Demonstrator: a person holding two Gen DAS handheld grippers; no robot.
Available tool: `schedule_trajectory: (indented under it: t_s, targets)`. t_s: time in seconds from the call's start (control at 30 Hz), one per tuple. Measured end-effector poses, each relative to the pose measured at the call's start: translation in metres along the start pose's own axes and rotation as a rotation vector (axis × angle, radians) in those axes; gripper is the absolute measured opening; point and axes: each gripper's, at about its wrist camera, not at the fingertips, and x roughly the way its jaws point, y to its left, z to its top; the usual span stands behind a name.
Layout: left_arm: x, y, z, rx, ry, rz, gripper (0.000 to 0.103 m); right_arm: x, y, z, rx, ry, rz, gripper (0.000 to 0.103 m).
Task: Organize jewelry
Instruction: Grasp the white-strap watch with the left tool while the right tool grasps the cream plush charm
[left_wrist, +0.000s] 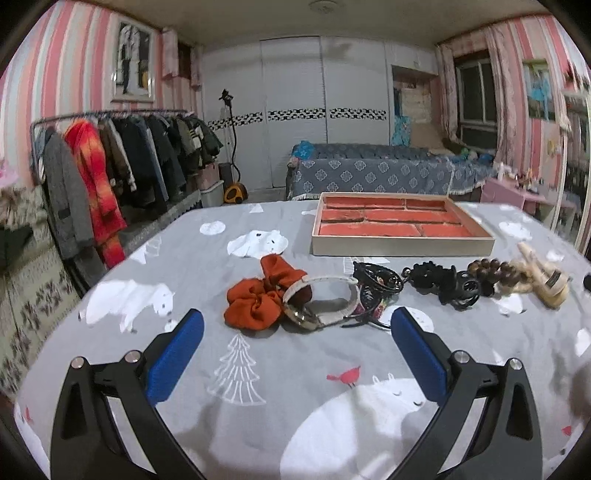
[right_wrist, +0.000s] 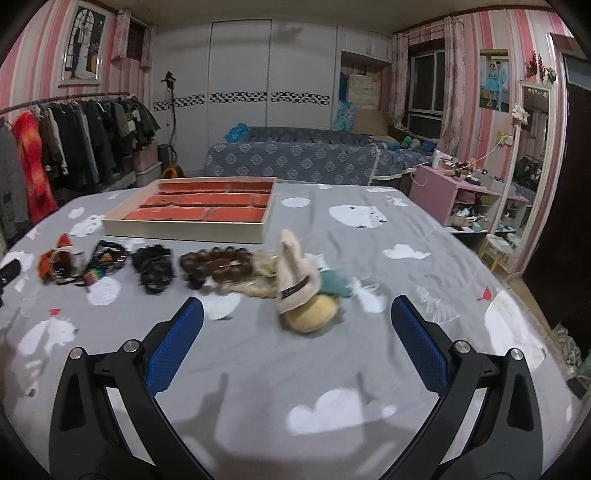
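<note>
Tray (left_wrist: 402, 246): shallow, cream-walled, orange-red lined, split into several compartments, none holding anything; at the far side of the grey printed bedspread (left_wrist: 258, 387).
Jewelry row: laid out in a line just in front of the tray.
Scrunchie (left_wrist: 258, 302): rust-orange, crumpled, touching a white-strapped watch (left_wrist: 321, 306).
Hair clip (left_wrist: 439, 282): black, claw type, mid-row.
Bead bracelet (right_wrist: 218, 264): dark brown, round beads, blurred.
Plush charm (right_wrist: 303, 295): cream and yellow, rightmost.
Left gripper (left_wrist: 297, 332): released, jaws wide, empty, near the scrunchie.
Right gripper (right_wrist: 297, 321): released, empty, near the plush charm.
</note>
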Motion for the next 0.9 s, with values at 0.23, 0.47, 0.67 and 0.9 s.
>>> schedule_trajectory:
  t_s: [0.23,0.47,0.67,0.9]
  targets:
    - [0.033,-0.003,0.010,0.034,0.047,-0.046,0.098,0.047,-0.030,0.008,0.036,0.106,0.012,0.099]
    - [0.069,-0.006,0.017,0.071,0.083,-0.046,0.098,0.087,-0.039,0.017,0.050,0.205,0.043,0.099]
    - [0.096,-0.009,0.020,0.081,0.136,-0.047,0.089,0.118,-0.035,0.017,0.047,0.291,0.089,0.076]
    - [0.116,-0.014,0.022,0.086,0.181,-0.068,0.068,0.126,-0.029,0.020,0.049,0.305,0.183,0.042]
